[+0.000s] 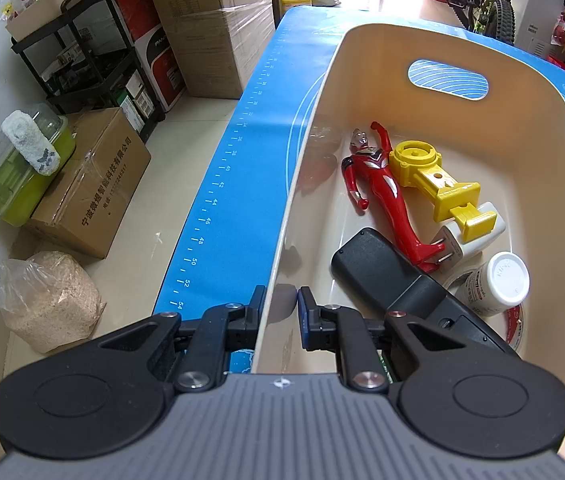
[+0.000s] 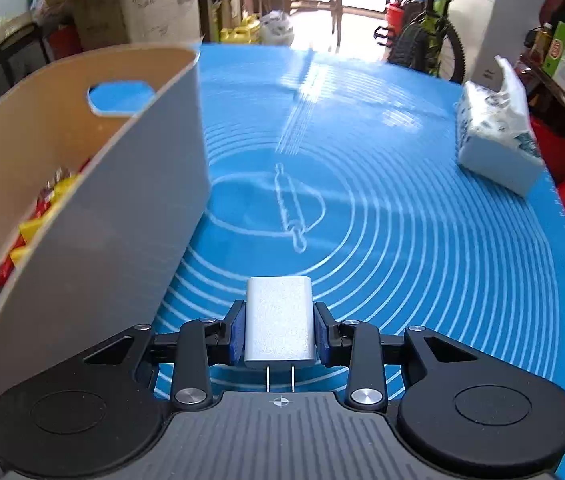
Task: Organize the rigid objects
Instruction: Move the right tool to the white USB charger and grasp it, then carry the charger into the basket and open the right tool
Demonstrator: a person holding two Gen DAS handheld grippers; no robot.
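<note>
- Cream plastic bin (image 1: 502, 128) sits on the blue mat (image 2: 402, 200), hard against the mat's left edge, and the left gripper (image 1: 280, 300) is clamped on the bin's near-left wall, one finger outside, one inside.
- Down in the bin: a red figure toy (image 1: 382, 188) lies lengthwise along the floor, a yellow plastic piece (image 1: 430, 172) touching it on the right.
- At the near end of the bin, a white plug adapter (image 1: 470, 240) lies under the yellow piece's end, a black remote-like device (image 1: 386, 272) beside it, and a white-capped bottle (image 1: 498, 284) resting on a tape roll (image 1: 516, 324).
- Over to the right gripper (image 2: 280, 332): a silver charger block (image 2: 280, 320) sits between its blue pads (image 2: 238, 334), prongs pointing back at the camera, and both pads are on its sides, so it is gripped.
- That charger is at the mat's near edge, just right of the bin's outer wall.
- Tissue pack (image 2: 498, 140) sits out by the mat's far-right edge, well apart.
</note>
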